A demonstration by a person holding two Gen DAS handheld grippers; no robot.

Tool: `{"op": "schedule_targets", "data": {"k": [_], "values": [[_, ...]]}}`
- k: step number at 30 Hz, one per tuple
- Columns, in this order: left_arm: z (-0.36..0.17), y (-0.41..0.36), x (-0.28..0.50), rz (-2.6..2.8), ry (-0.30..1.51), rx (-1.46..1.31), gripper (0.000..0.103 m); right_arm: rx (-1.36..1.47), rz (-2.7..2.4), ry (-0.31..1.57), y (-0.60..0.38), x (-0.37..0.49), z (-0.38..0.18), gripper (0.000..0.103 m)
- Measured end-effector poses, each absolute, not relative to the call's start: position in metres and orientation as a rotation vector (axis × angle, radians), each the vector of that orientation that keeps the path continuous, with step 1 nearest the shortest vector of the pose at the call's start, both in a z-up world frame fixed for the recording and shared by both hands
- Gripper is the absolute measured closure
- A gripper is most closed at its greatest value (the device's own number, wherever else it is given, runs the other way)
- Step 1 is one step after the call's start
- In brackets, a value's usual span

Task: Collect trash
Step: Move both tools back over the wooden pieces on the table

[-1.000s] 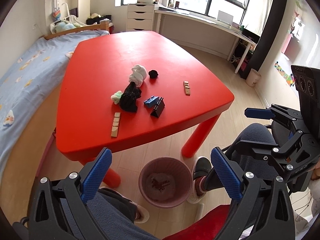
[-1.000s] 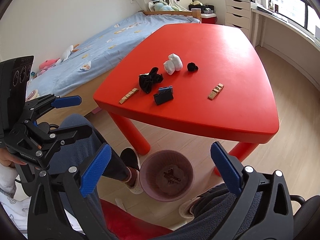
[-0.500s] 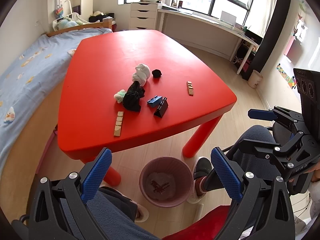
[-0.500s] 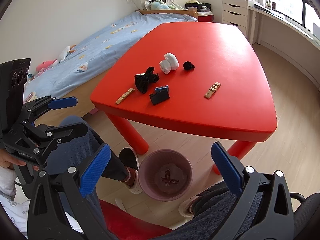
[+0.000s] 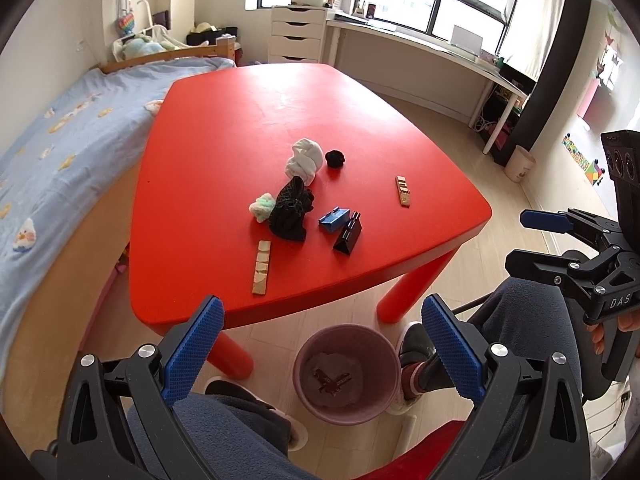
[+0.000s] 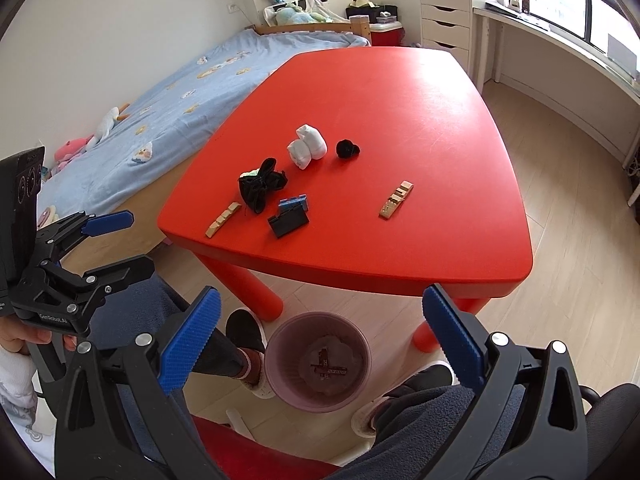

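Left wrist view first: the left gripper sits low in the frame with its blue pads spread wide and nothing between them, hanging over the person's lap. At the right edge the right gripper is held up, fingers parted, also carrying nothing. Below centre stands the pink bin on the floor by the red table, with a wrapper and some pale paper already lying in it. Up on the table, mid-frame, the clutter waits: a white wad, a small black ball, a black crumpled piece, a pale green wad touching it, a blue block beside a black wedge, and two wooden strips. By my read, this is the gap between pickups. Next call: choose a piece, likely a near-edge one, reach forward, close, then carry it down to the bin.
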State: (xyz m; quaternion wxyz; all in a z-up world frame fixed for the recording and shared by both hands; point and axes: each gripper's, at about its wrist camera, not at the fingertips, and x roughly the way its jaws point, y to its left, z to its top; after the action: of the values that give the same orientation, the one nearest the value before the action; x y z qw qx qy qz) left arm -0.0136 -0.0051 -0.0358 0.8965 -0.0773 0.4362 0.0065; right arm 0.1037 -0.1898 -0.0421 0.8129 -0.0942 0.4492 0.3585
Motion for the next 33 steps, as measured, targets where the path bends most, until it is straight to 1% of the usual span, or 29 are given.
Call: {"op": "schedule_targets", "data": {"k": [8, 15, 23, 33], "values": [[-0.031, 0.016, 0.011, 0.019, 0.909, -0.165, 0.008, -0.19, 0.709, 0.995, -0.174, 0.146, -0.032, 0.004], [-0.04, 0.027, 0.033, 0.029, 0.955, -0.148, 0.008, -0.176, 0.641, 1.065, -0.161, 0.188, -0.041, 0.004], [-0.055, 0.038, 0.056, 0.039, 1.009, -0.14, 0.008, -0.193, 0.572, 1.151, -0.145, 0.235, -0.064, 0.004], [-0.092, 0.047, 0.091, 0.064, 1.193, -0.115, 0.008, -0.244, 0.464, 1.363, -0.116, 0.285, -0.11, 0.004]]}}
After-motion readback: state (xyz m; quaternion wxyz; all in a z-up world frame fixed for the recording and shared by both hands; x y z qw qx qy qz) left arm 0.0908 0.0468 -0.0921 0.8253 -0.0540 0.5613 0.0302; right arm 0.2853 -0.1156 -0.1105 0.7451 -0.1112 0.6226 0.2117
